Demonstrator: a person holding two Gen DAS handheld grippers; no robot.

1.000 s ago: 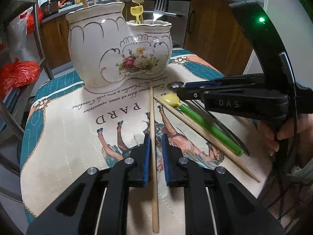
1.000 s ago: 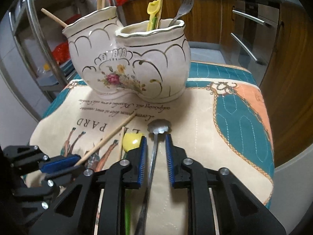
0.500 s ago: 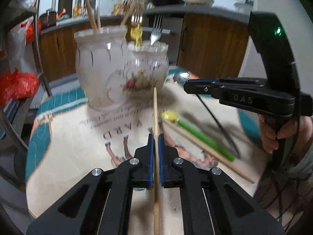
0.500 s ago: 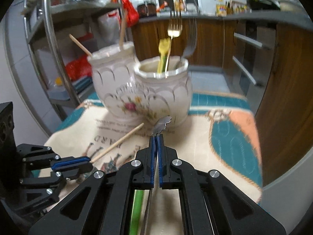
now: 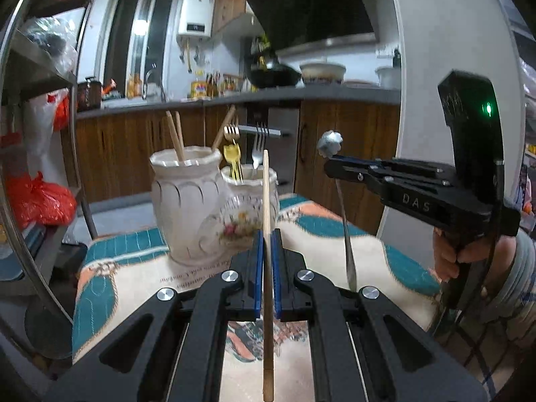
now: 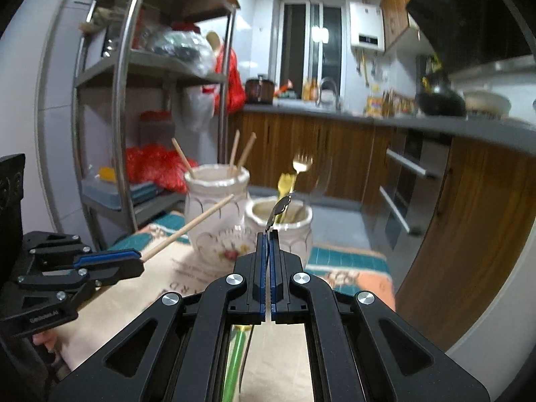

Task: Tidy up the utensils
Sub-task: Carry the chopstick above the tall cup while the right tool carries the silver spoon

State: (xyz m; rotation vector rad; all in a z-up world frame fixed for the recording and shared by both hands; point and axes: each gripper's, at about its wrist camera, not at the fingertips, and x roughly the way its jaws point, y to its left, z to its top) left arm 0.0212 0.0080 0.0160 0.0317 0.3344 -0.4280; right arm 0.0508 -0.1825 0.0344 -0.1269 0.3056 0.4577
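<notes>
My left gripper [image 5: 266, 234] is shut on a wooden chopstick [image 5: 265, 194], lifted above the mat and pointing up toward the white floral double-pot holder [image 5: 194, 207]. In the right wrist view the left gripper [image 6: 134, 258] holds that chopstick [image 6: 191, 227] slanting toward the holder's taller pot [image 6: 217, 201]. My right gripper [image 6: 267, 234] is shut on a metal spoon [image 6: 279, 207], raised in front of the shorter pot [image 6: 278, 224]; the right gripper also shows in the left wrist view [image 5: 330, 164] with the spoon [image 5: 341, 207]. Chopsticks stand in the taller pot, forks in the shorter.
A printed cloth mat [image 5: 134, 281] covers the small table. A green-handled utensil [image 6: 234, 361] lies under my right gripper. A metal shelf rack [image 6: 127, 107] stands at the left. Wooden kitchen cabinets [image 6: 435, 201] run behind and to the right.
Both grippers closed on their utensils on the mat, then lifted them. The chopstick and the spoon now hang well above the mat at about the height of the holder's rims.
</notes>
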